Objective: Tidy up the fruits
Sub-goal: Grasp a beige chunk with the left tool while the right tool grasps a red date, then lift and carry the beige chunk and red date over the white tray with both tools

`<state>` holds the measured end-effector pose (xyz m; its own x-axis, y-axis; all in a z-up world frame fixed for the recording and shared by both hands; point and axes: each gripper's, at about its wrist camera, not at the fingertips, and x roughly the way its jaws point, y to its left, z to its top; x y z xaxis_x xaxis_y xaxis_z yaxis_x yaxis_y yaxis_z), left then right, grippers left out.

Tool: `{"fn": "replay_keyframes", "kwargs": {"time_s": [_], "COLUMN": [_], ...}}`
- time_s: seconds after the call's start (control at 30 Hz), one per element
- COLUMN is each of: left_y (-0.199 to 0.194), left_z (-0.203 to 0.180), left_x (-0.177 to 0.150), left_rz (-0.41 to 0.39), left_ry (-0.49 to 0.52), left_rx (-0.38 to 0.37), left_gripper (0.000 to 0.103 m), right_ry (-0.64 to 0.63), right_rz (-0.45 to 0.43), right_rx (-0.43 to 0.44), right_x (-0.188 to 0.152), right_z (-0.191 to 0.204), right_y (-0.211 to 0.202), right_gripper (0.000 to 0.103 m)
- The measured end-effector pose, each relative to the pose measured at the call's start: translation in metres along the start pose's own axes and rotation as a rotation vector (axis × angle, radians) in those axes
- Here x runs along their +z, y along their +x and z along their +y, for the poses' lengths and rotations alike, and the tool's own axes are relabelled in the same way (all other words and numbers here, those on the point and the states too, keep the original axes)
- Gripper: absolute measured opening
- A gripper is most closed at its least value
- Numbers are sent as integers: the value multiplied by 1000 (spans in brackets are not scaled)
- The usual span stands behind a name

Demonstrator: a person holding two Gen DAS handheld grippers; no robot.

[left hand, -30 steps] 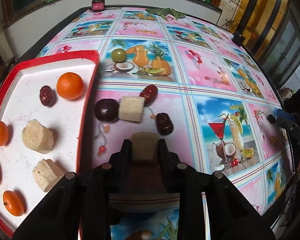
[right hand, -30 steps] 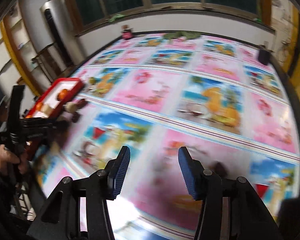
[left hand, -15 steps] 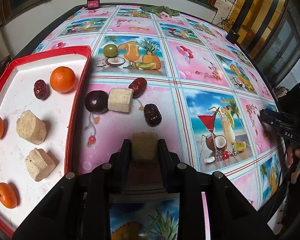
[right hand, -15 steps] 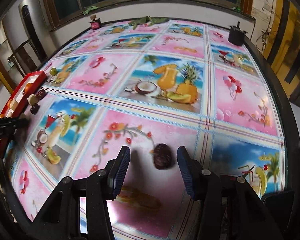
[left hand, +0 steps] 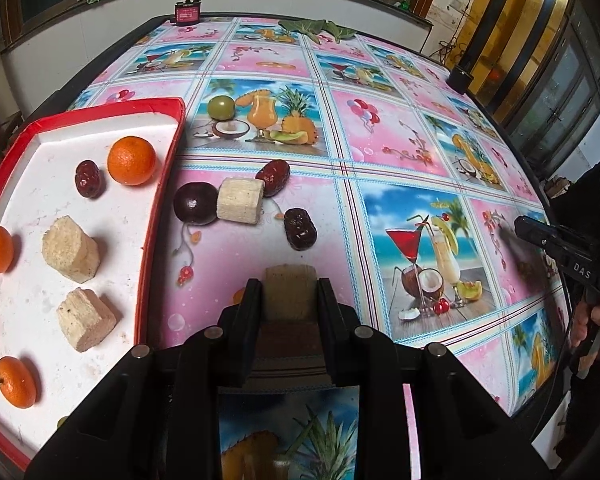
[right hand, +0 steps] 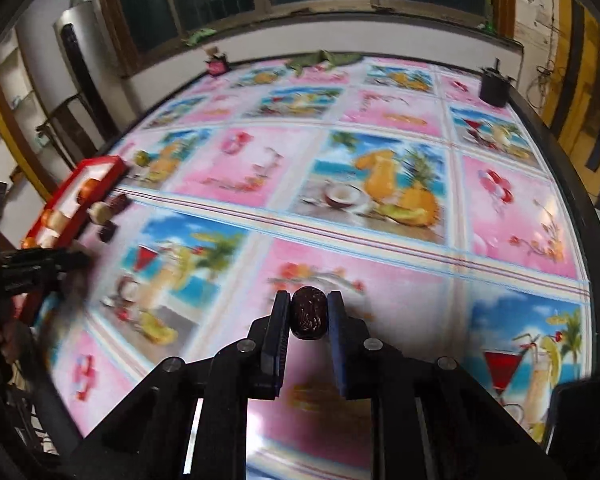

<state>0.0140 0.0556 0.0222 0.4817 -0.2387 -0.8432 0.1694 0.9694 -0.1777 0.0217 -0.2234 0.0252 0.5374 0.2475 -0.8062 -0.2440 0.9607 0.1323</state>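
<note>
**Both hands loaded, tray at ten o'clock**

The right gripper [right hand: 309, 314] has its fingers clamped on a dark date [right hand: 309, 313], whose long axis runs along the fingers. The red tray [right hand: 85, 197] lies far off at its ten o'clock, across the patterned surface [right hand: 380, 208].

The left gripper [left hand: 290, 294] is much nearer: its fingers are clamped on a tan cut chunk [left hand: 290, 290], and the tray [left hand: 168, 168] sits just beside it at ten o'clock. More pieces wait at twelve o'clock, among them another date [left hand: 299, 229]. The left hand likely delivers first.
</note>
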Motion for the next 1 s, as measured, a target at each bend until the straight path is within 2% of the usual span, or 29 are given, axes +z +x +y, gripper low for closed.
{"fn": "replay_keyframes", "kwargs": {"time_s": [0.53,1.0], "left_y": [-20,-40], "left_z": [8,16], "left_x": [6,9], "left_rz": [-55,-98], "left_ry": [-25,-35], "left_rx": [-9,4], "left_gripper": [25,25], "right_ry": [-71,-146], "right_rz": [-67,-100], "right_rx": [153,225], "right_x": [27,40], "right_z": [82,130], "right_y": [-5,-13], "right_gripper": [19,19]}}
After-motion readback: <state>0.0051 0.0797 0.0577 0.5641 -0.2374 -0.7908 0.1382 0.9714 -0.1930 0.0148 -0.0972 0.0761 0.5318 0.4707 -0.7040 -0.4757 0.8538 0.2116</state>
